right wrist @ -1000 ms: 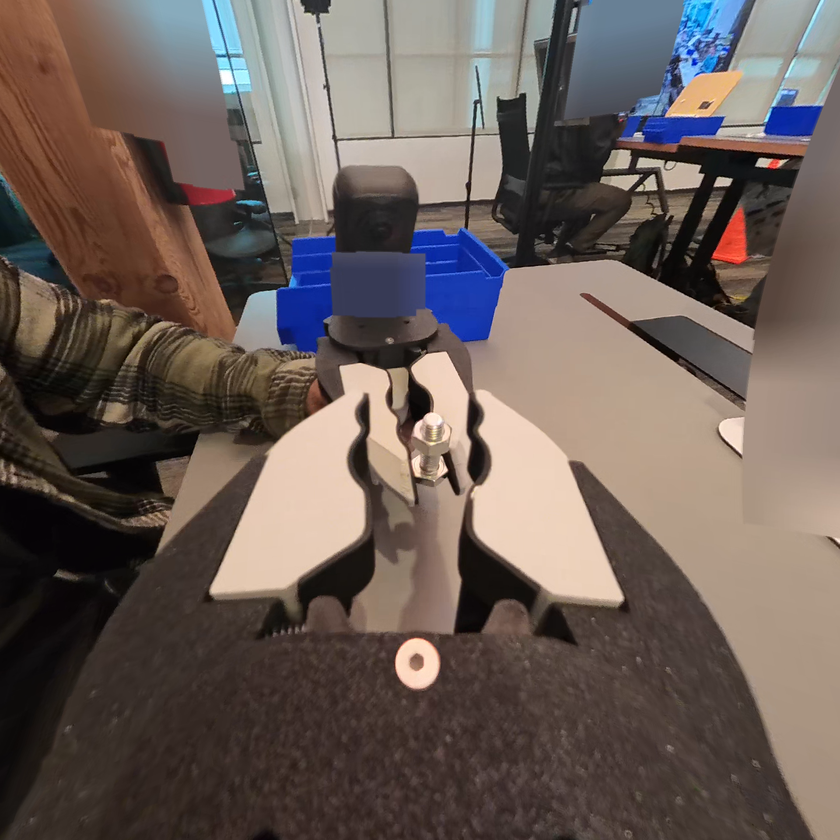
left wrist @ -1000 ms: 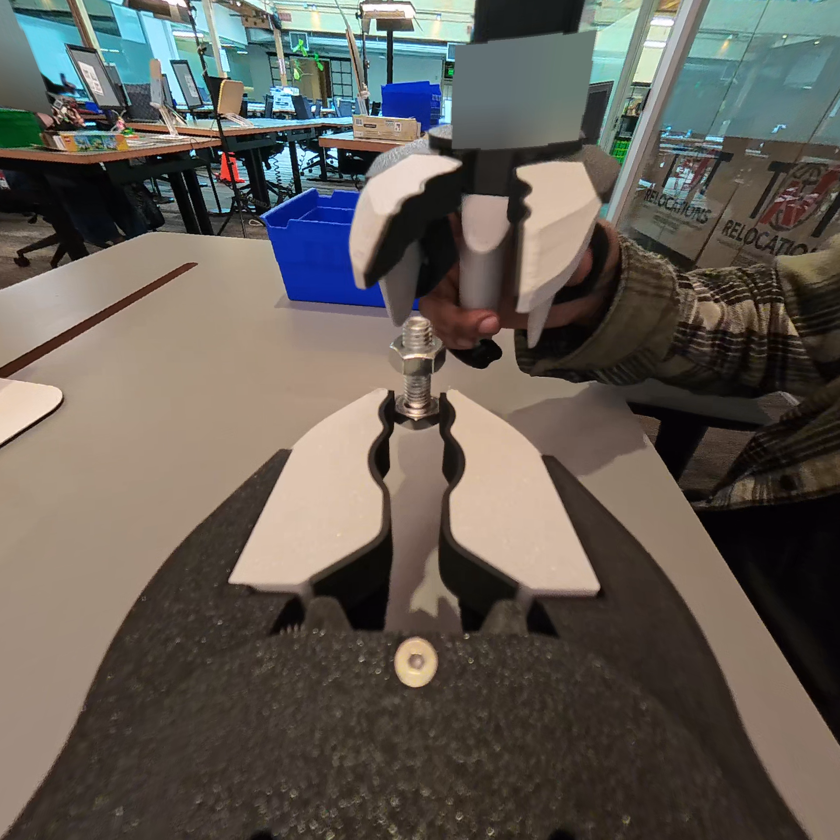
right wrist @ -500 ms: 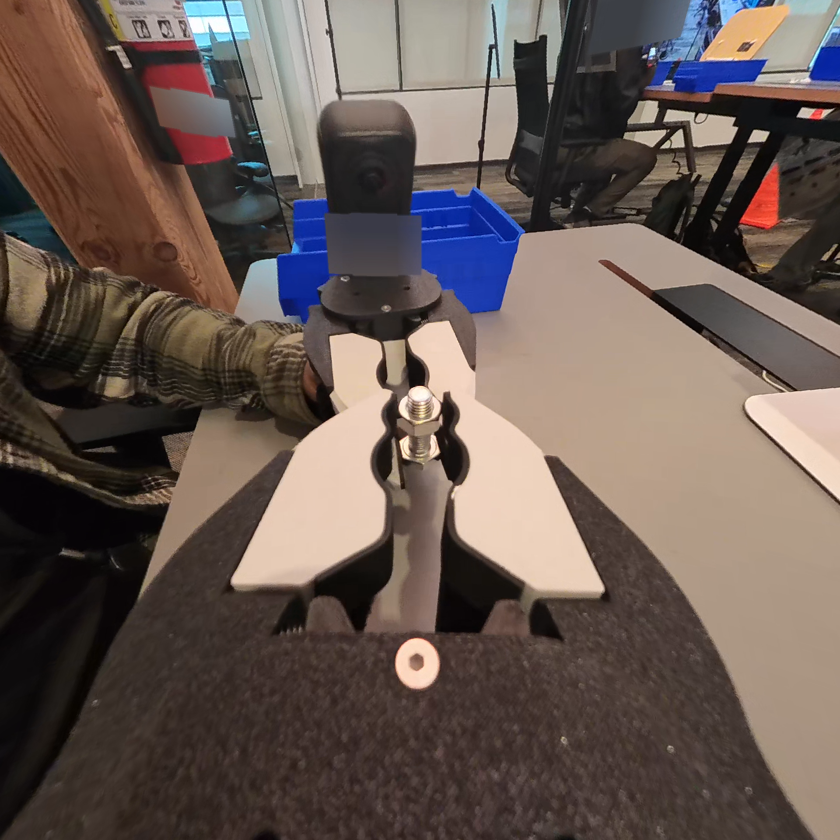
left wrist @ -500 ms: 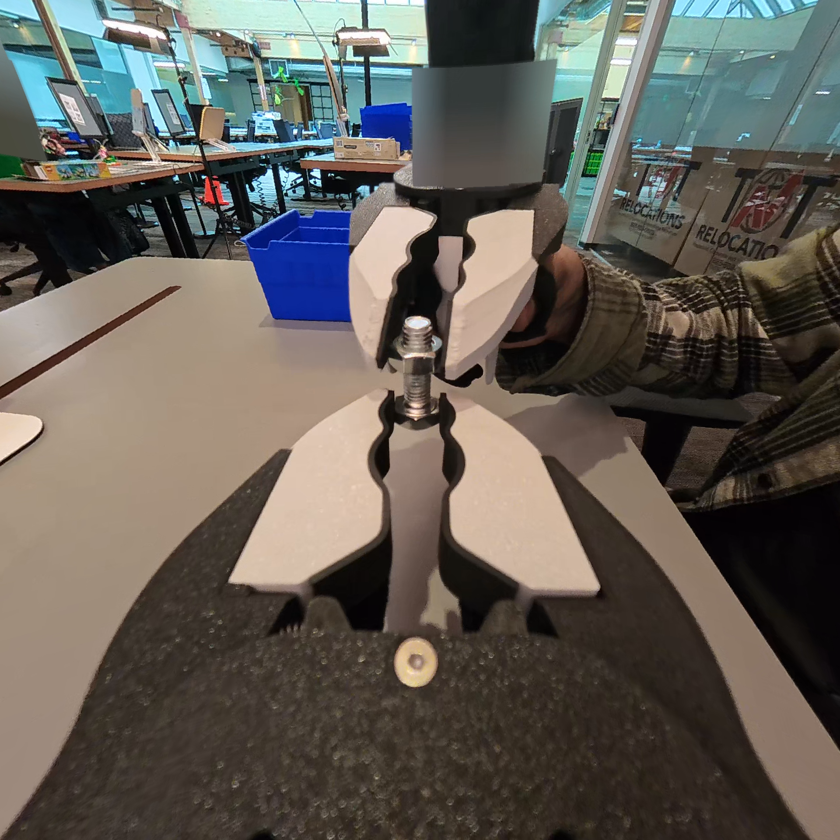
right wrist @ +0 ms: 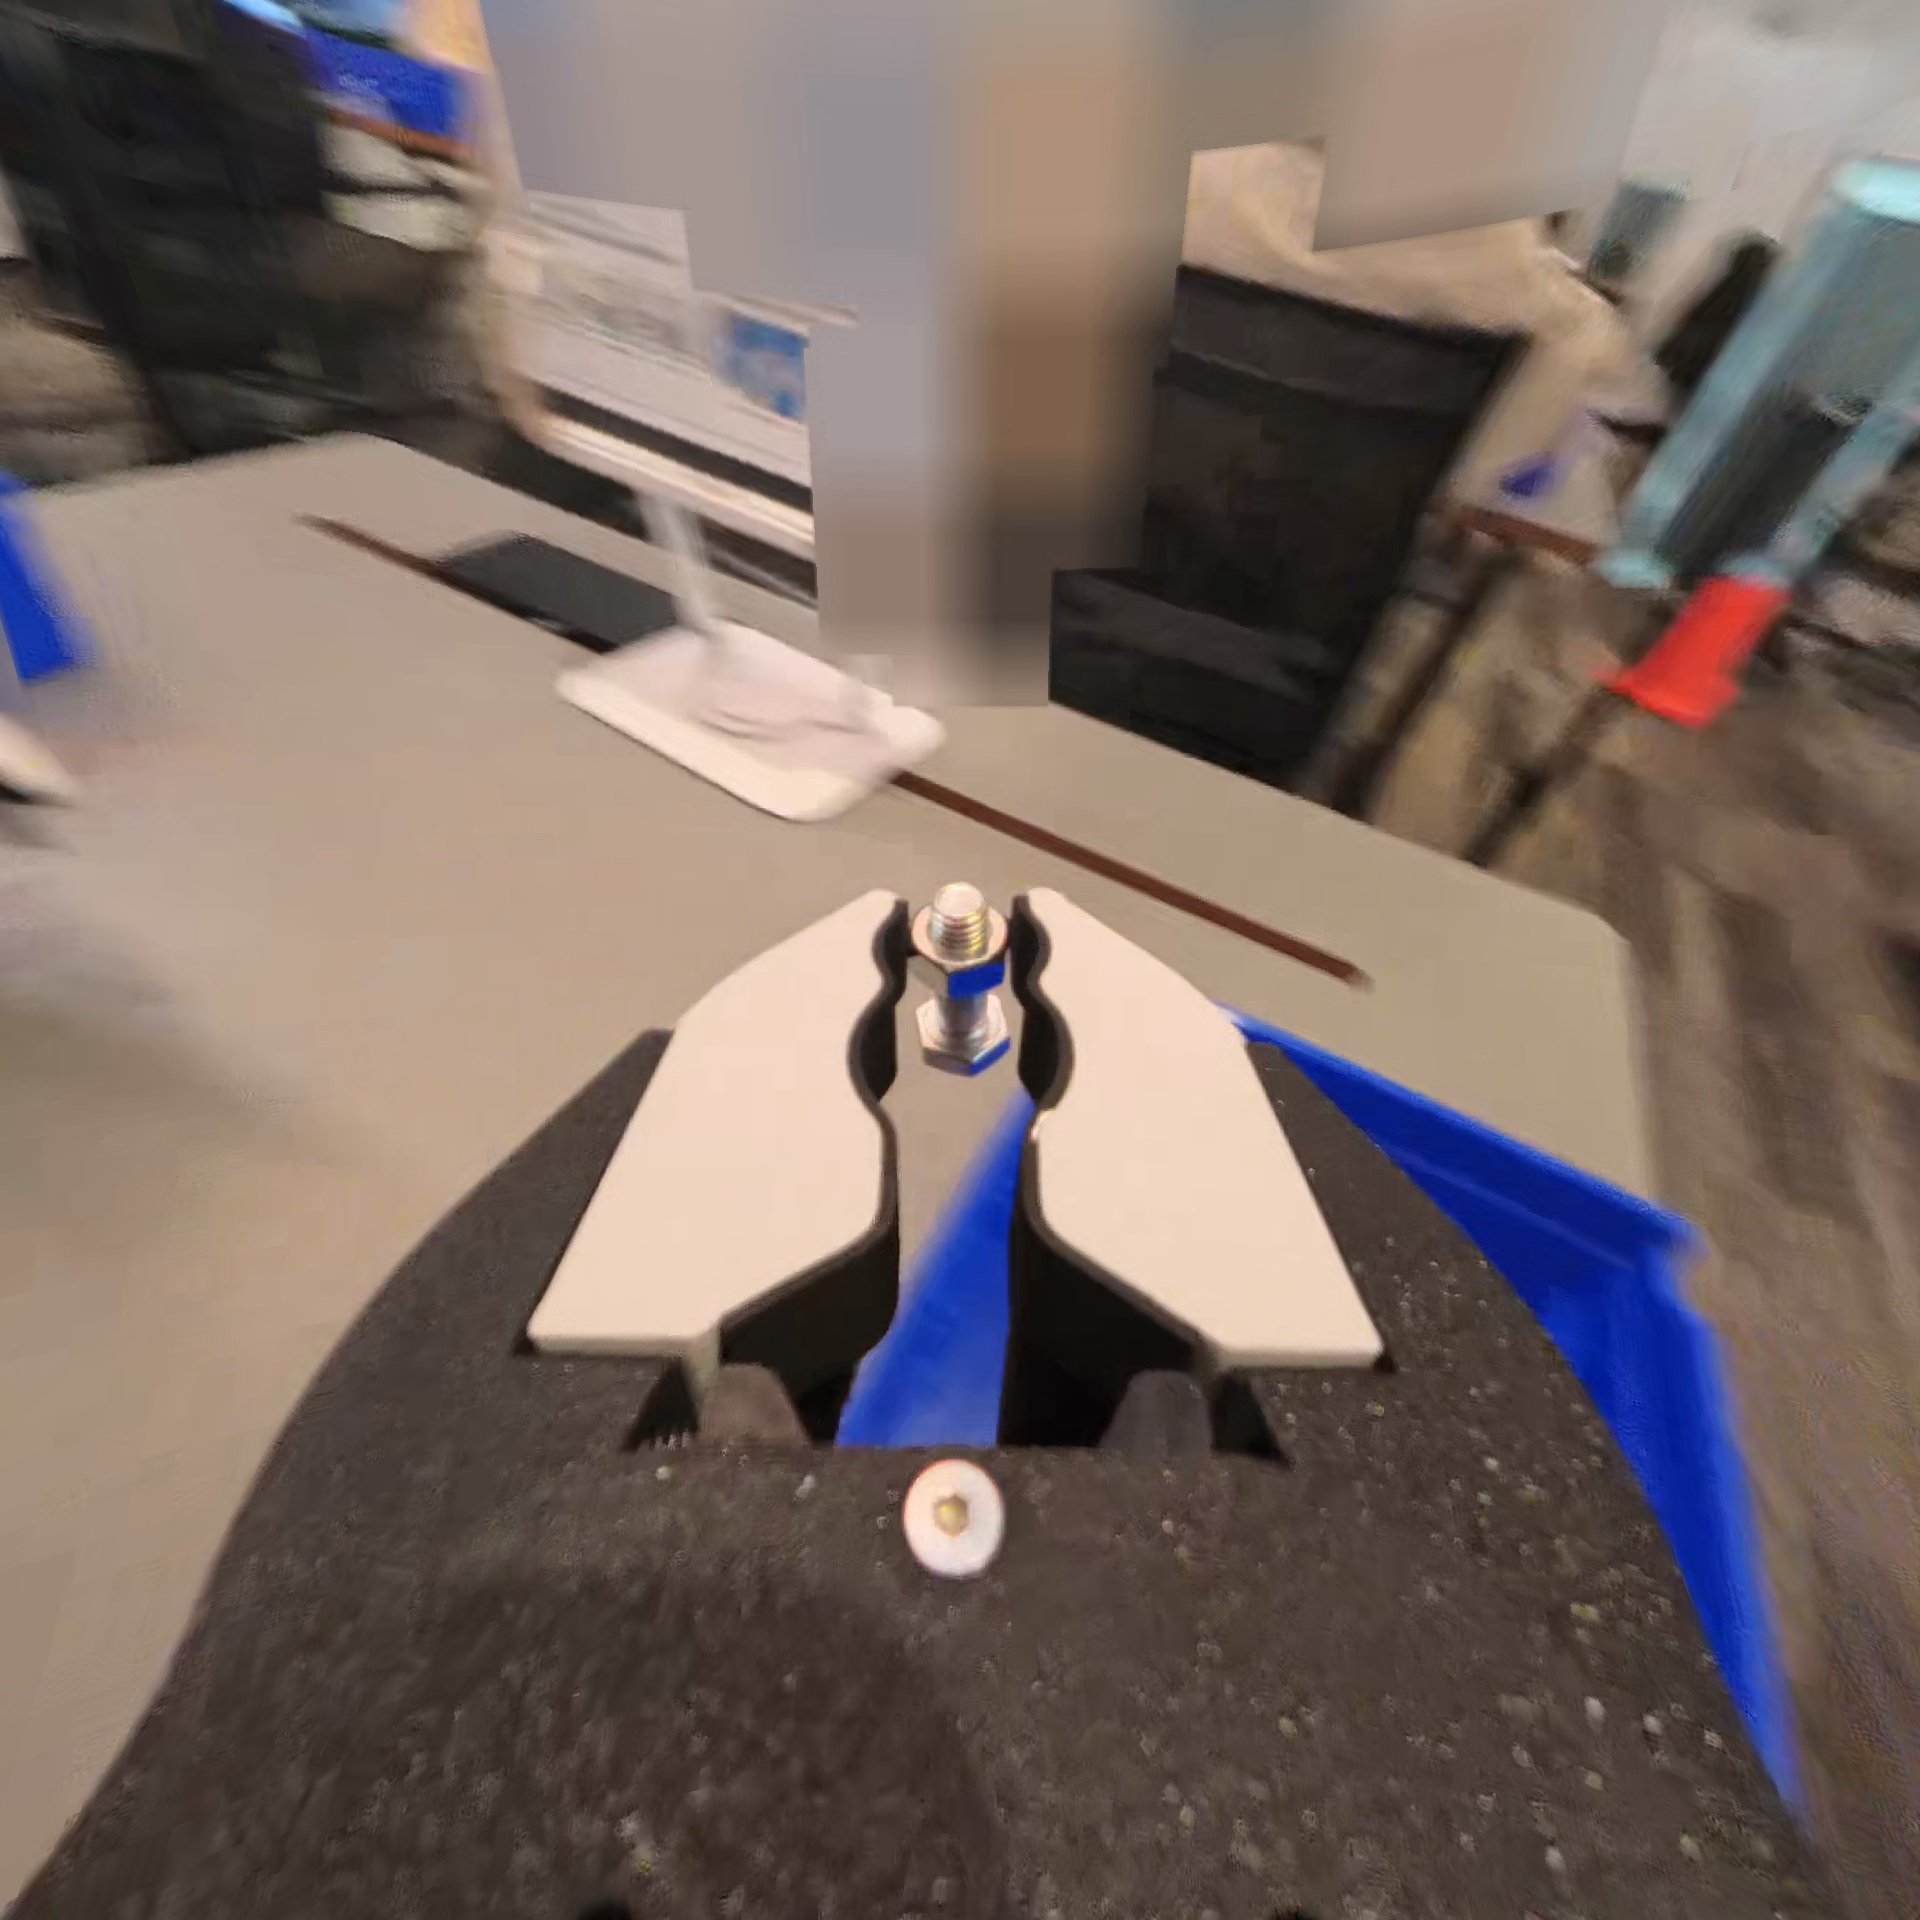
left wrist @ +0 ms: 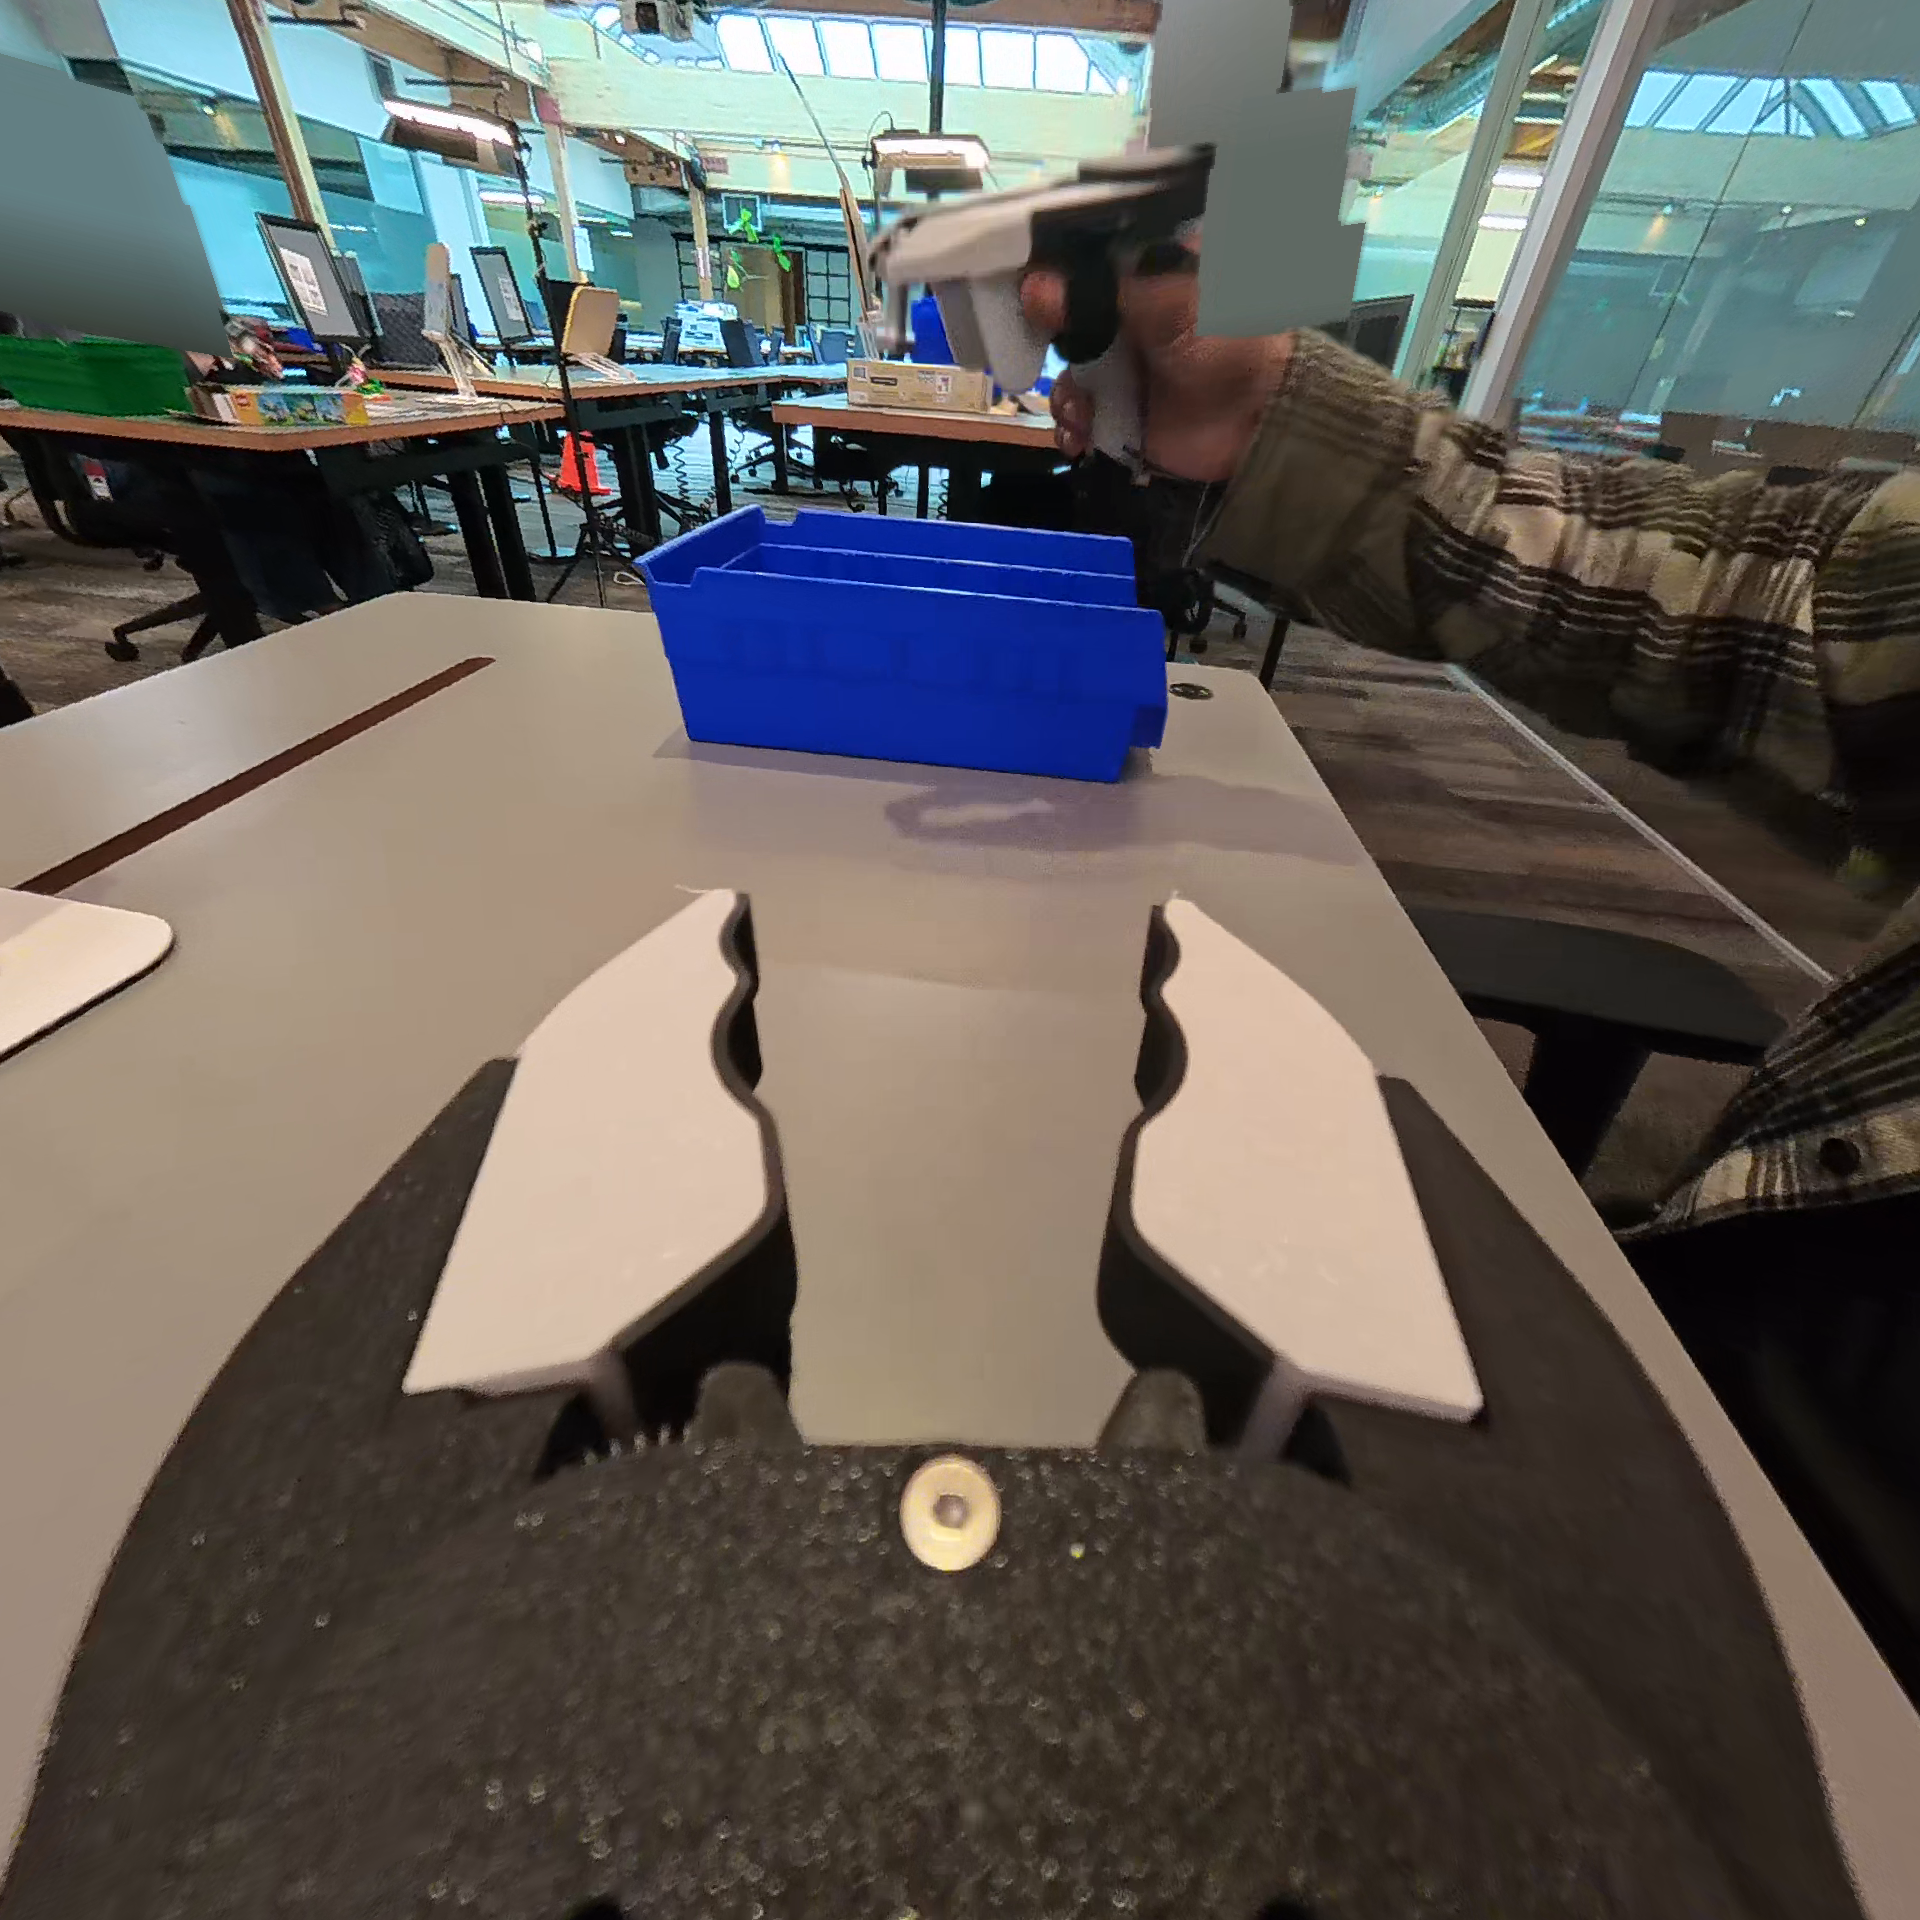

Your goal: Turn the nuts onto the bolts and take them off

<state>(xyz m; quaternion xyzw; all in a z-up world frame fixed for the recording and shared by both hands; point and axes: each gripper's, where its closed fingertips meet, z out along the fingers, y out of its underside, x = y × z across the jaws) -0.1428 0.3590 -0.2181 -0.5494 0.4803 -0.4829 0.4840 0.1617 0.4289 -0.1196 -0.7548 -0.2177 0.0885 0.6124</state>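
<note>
My right gripper [right wrist: 957, 902] is shut on a steel nut [right wrist: 958, 972] threaded on a steel bolt [right wrist: 961, 1044]. The bolt stands upright between the fingertips, thread end up and head down, in the air above the blue bin [right wrist: 1507, 1247]. My left gripper [left wrist: 943, 909] is open and empty, low over the grey table [left wrist: 364, 935]. In the left wrist view the right gripper [left wrist: 997, 260] is held high beyond the blue bin [left wrist: 904, 655] by a hand in a plaid sleeve, blurred.
A white base plate [right wrist: 769, 727] with a thin stand sits on the table past the right gripper. A dark groove [left wrist: 249, 774] runs across the table. A white plate corner [left wrist: 73, 956] lies at the left. The table edge [left wrist: 1475, 1039] is on the right. The grippers' ends are close to 35 cm from one another.
My left gripper has opened and let go of the bolt. My right gripper, shut on the nut, has carried nut and bolt up and away, over the blue bin, and swung round.
</note>
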